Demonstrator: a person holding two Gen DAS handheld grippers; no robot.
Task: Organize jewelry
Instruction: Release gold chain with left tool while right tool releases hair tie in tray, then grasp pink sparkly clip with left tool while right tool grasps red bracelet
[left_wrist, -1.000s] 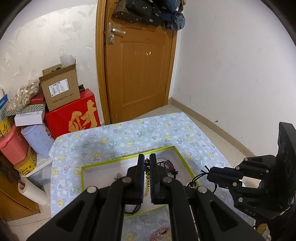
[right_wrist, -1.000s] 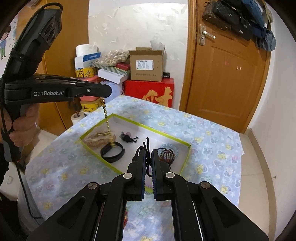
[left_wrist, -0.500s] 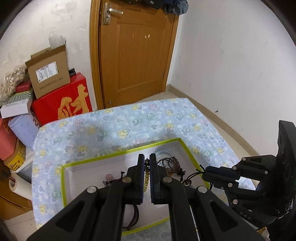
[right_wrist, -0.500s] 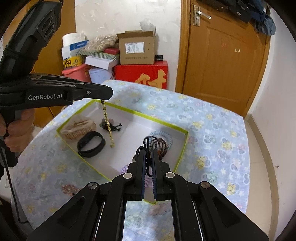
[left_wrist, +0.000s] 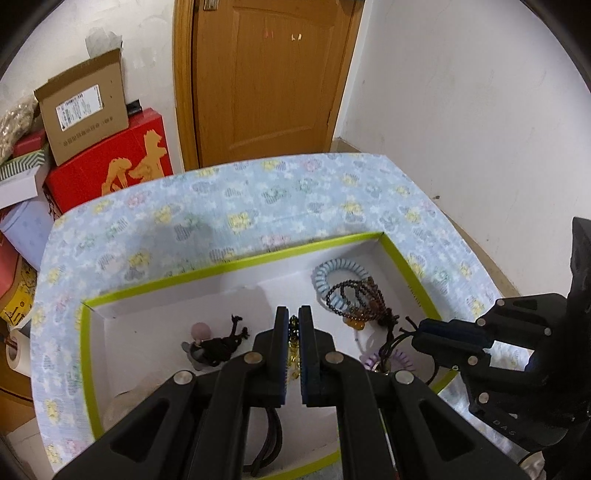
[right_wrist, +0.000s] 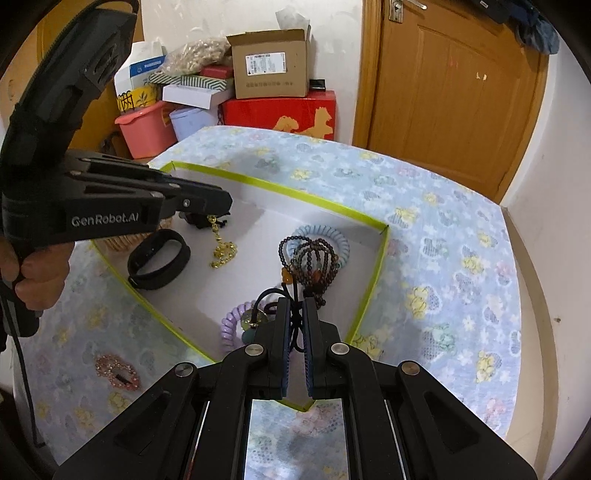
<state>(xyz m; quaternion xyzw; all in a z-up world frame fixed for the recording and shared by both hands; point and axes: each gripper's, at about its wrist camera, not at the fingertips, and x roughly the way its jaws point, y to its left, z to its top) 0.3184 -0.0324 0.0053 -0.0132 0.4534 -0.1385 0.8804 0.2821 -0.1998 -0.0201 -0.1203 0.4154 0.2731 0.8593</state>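
A white tray with a green rim (right_wrist: 373, 284) (left_wrist: 236, 264) lies on the flowered table. My left gripper (left_wrist: 294, 314) (right_wrist: 218, 212) is shut on a gold chain (right_wrist: 221, 247), whose lower end pools on the tray floor. My right gripper (right_wrist: 295, 304) (left_wrist: 421, 328) is shut on a black cord necklace (right_wrist: 271, 295) with a green pendant, low over the tray's near right corner. In the tray lie a dark bead bracelet (right_wrist: 314, 262), a blue coil hair tie (right_wrist: 332, 236), a purple coil tie (right_wrist: 231, 325), a black band (right_wrist: 159, 262) and a black charm (left_wrist: 218, 345).
A sparkly pink hair clip (right_wrist: 116, 371) lies on the cloth outside the tray's near left side. Boxes, a red carton (right_wrist: 280, 110) and a pink tub (right_wrist: 146, 127) stand beyond the table's far edge. A wooden door (left_wrist: 266, 74) and white wall close the back.
Both grippers have come down toward the tray. The gold chain hung free before; its end now rests piled on the tray floor. The cord necklace hangs lower over the corner.
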